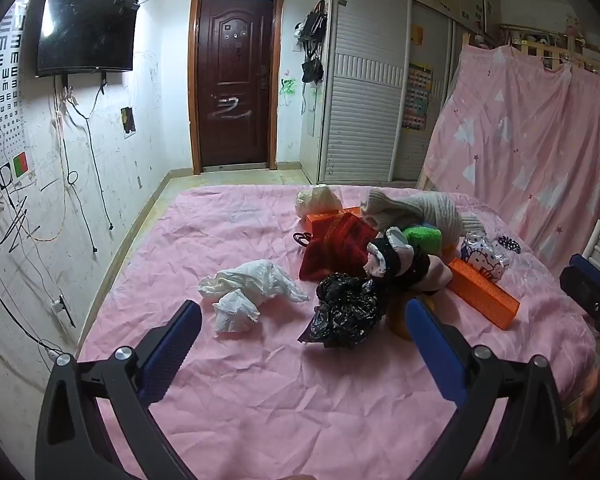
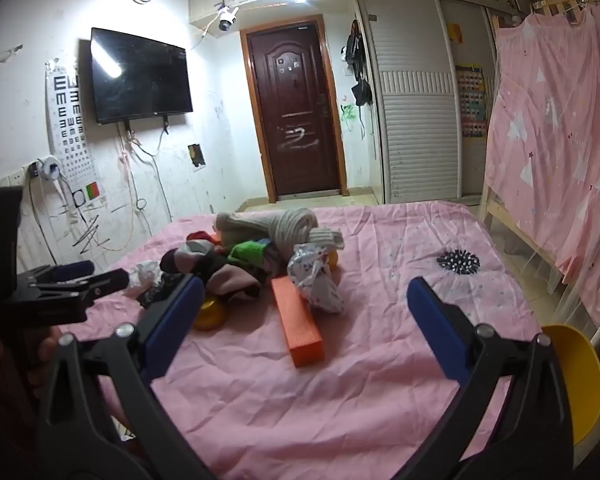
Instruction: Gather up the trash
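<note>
The left gripper (image 1: 304, 320) is held with its blue-padded jaws spread wide and nothing clasped between them, above the pink bedsheet (image 1: 236, 392). The right gripper (image 2: 306, 298) is likewise spread wide and empty over the same sheet.

Places are given from the long orange box (image 1: 485, 294), seen from the left wrist. A crumpled black plastic bag (image 1: 346, 314) is seen to the left of the box, just ahead of the left gripper's right finger. Farther left of the box, alone on the sheet, crumpled white tissue paper (image 1: 252, 294) is found. Behind the box, touching its far end, a crumpled cartoon-printed wrapper (image 1: 485, 258) is set. A heap of clothing (image 1: 400, 240) is piled behind and left of the box, with a cream knitted garment (image 1: 420, 206) on top and a red cloth (image 1: 336, 248) at its left. A black spiky hairbrush (image 2: 459, 261) lies right of the box in the right wrist view, well apart from it.
</note>
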Available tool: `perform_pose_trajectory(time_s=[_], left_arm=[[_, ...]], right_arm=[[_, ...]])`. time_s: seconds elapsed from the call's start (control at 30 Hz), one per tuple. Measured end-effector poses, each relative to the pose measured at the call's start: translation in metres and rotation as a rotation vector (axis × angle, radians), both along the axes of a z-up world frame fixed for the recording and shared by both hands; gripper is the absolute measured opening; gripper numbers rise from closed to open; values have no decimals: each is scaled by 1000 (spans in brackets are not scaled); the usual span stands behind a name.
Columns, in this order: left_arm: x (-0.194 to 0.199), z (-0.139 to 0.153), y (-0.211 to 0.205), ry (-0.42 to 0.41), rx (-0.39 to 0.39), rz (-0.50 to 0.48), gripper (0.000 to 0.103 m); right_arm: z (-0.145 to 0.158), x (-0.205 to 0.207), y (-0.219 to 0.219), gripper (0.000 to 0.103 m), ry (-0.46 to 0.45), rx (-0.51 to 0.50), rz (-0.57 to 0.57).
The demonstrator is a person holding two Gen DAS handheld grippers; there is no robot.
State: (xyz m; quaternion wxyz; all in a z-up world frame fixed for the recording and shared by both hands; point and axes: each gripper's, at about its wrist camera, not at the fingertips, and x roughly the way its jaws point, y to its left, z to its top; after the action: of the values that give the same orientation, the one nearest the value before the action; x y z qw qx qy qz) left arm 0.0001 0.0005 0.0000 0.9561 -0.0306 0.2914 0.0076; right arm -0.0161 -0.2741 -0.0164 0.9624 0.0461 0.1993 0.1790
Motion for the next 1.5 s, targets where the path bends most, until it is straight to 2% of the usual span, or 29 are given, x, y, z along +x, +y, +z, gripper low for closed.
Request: perform_pose_trajectory(time_s=[1.5], left_arm=[[3,-7,-7,2,10,0,95]], right_arm=[[-2,0,3,98,-3,-6,6]])
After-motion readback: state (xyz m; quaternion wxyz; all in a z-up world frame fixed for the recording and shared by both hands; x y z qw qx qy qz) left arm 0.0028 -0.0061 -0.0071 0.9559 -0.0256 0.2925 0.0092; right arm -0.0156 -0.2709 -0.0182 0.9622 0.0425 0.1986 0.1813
